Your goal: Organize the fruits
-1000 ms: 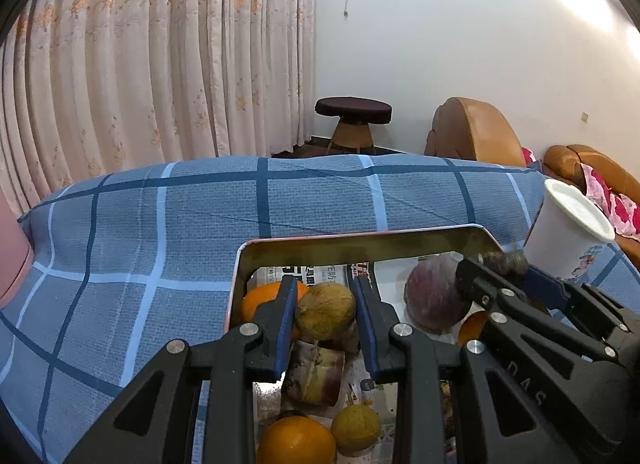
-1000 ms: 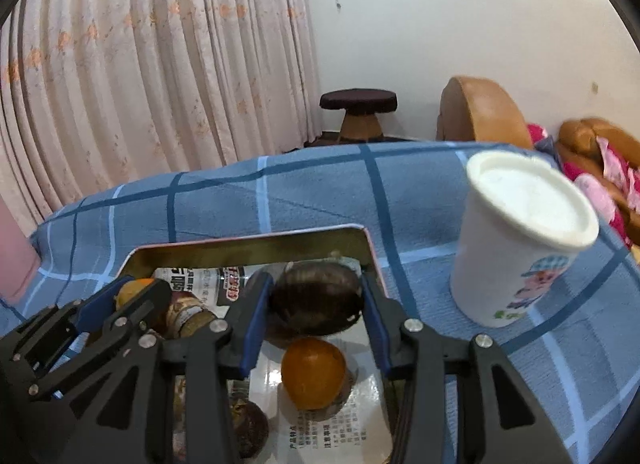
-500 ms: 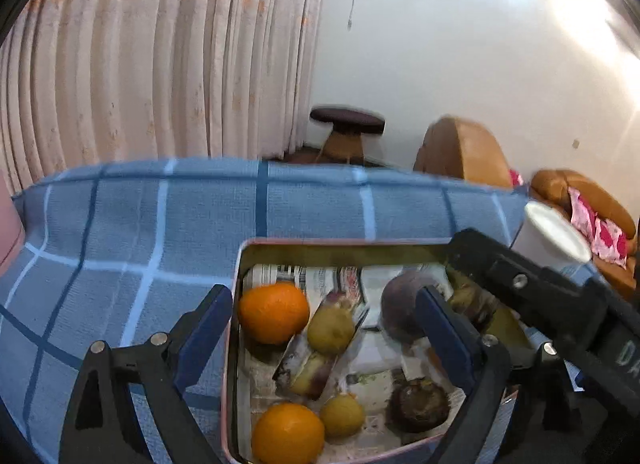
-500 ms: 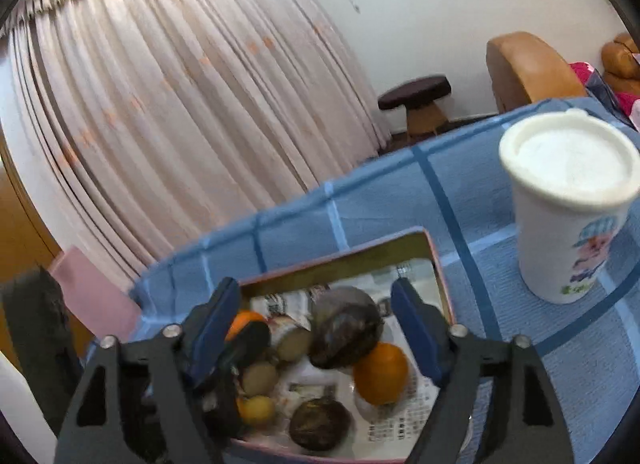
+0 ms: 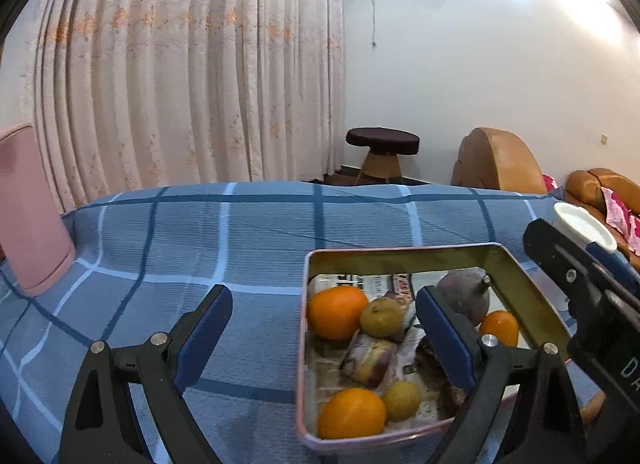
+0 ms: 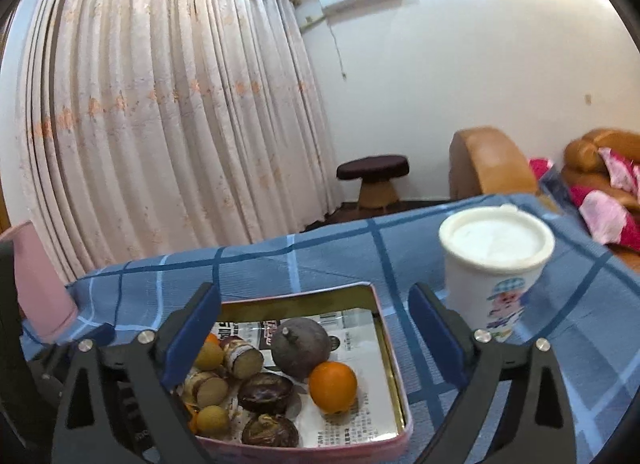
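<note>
A pink metal tray point(image 5: 400, 256) lined with newspaper sits on the blue checked cloth and holds the fruit: two oranges point(image 5: 338, 318), small yellow-green fruits point(image 5: 382, 318), a dark purple round fruit point(image 6: 300, 346), a small orange point(image 6: 333, 387), cut sugarcane pieces point(image 6: 242, 360) and dark wrinkled fruits point(image 6: 266, 392). The tray also shows in the right wrist view point(image 6: 394, 360). My left gripper point(image 5: 324, 340) is open and empty, above the tray's left edge. My right gripper point(image 6: 314, 338) is open and empty, above the tray.
A white lidded paper cup point(image 6: 494, 264) stands right of the tray. A pink object point(image 5: 28, 207) stands at the cloth's left edge. Curtains, a round stool point(image 5: 382, 153) and orange-brown armchairs point(image 5: 498, 161) lie beyond the table.
Both grippers have opened, letting go of the yellow-green fruit and the dark purple fruit, which now lie in the tray. Both have pulled back and up; the left shifted left.
</note>
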A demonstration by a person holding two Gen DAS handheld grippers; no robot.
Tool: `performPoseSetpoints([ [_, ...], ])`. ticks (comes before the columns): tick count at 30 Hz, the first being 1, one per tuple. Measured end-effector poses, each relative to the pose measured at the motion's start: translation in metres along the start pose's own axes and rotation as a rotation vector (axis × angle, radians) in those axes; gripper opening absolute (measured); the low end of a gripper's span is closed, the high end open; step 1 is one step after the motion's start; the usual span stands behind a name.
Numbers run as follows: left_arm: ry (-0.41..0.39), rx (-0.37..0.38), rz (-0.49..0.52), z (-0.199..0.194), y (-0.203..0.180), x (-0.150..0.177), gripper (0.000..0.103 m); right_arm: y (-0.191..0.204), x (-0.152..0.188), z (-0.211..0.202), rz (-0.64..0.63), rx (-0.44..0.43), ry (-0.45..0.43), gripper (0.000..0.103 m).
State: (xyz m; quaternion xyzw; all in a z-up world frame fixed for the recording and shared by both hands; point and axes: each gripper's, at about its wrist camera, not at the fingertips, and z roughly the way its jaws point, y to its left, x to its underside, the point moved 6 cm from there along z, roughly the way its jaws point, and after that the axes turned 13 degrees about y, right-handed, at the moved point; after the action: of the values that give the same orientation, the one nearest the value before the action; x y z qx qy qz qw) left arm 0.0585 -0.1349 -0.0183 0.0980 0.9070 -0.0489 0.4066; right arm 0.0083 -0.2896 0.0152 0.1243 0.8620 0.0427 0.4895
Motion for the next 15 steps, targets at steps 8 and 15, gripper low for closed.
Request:
performPoseSetpoints([
  [8, -0.012, -0.011, -0.025, -0.008, 0.015, 0.009, 0.094, 0.007, 0.010, -0.015, -0.063, 0.087, -0.045, 0.098],
  [15, -0.030, -0.022, -0.011, -0.018, 0.014, 0.016, 0.094, 0.006, 0.020, -0.032, -0.051, 0.099, -0.063, 0.098],
])
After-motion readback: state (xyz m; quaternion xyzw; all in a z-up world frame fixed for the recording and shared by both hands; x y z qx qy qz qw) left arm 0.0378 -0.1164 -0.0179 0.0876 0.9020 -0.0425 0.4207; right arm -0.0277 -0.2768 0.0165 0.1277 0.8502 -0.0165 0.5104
